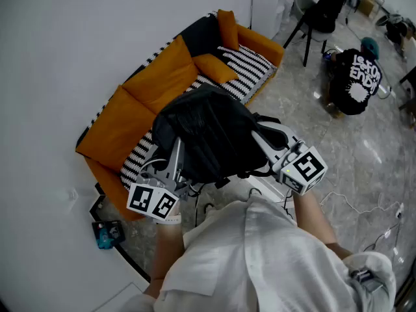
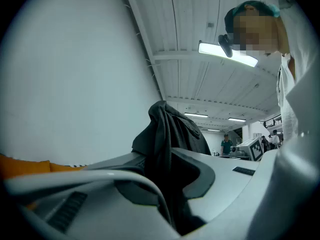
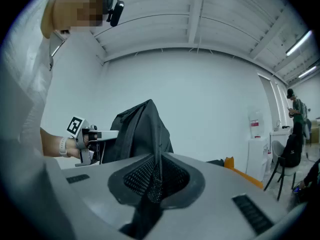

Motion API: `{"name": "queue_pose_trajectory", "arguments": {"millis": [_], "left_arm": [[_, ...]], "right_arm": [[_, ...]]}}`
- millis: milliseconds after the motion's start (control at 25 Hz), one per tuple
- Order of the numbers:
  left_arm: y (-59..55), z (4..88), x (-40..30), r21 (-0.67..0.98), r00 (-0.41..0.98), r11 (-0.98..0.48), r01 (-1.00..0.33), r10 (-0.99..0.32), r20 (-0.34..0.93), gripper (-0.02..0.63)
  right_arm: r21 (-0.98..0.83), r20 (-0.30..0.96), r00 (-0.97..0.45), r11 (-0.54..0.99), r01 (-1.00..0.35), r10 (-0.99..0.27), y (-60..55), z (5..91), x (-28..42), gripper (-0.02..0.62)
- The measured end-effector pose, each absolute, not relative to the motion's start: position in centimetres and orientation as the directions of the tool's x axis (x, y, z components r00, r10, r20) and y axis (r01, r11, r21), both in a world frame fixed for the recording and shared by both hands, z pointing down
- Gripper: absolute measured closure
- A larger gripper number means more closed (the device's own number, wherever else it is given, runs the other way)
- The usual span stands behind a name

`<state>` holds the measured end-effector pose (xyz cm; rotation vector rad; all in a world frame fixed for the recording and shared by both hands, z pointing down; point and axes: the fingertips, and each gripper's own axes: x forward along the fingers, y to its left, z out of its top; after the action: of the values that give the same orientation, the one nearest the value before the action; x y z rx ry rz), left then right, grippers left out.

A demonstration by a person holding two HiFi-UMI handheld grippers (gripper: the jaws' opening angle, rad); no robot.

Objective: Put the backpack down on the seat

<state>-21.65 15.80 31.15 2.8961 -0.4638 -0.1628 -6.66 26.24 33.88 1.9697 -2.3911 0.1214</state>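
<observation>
A black backpack (image 1: 211, 132) hangs in the air between my two grippers, above the near end of an orange sofa (image 1: 153, 86) with a black-and-white striped seat (image 1: 247, 67). My left gripper (image 1: 179, 149) is shut on the backpack's left side; dark fabric (image 2: 167, 149) is pinched between its jaws. The right gripper (image 1: 263, 138) is shut on the right side, where a fold of black mesh and fabric (image 3: 150, 184) sits between the jaws. In the right gripper view the bag (image 3: 140, 131) rises ahead, with the left gripper (image 3: 95, 139) beyond it.
Orange cushions (image 1: 214, 67) lie on the sofa seat. A white wall (image 1: 58, 44) runs behind the sofa. A person in a black printed top (image 1: 356, 80) crouches on the marble floor at the right, near a black chair (image 1: 318, 18). A small blue-and-black item (image 1: 105, 234) lies on the floor.
</observation>
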Motion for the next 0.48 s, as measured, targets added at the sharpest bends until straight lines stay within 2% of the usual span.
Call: {"name": "queue_pose_trajectory", "arguments": {"millis": [480], "left_arm": [[15.74,31.26,-21.63,0.230,0.947,-0.930,-0.287,-0.312,-0.080,0.528]], "right_arm": [[-0.055,0.078,-0.194,0.190,-0.980,-0.978,26.19,34.11,-6.72,0.543]]}}
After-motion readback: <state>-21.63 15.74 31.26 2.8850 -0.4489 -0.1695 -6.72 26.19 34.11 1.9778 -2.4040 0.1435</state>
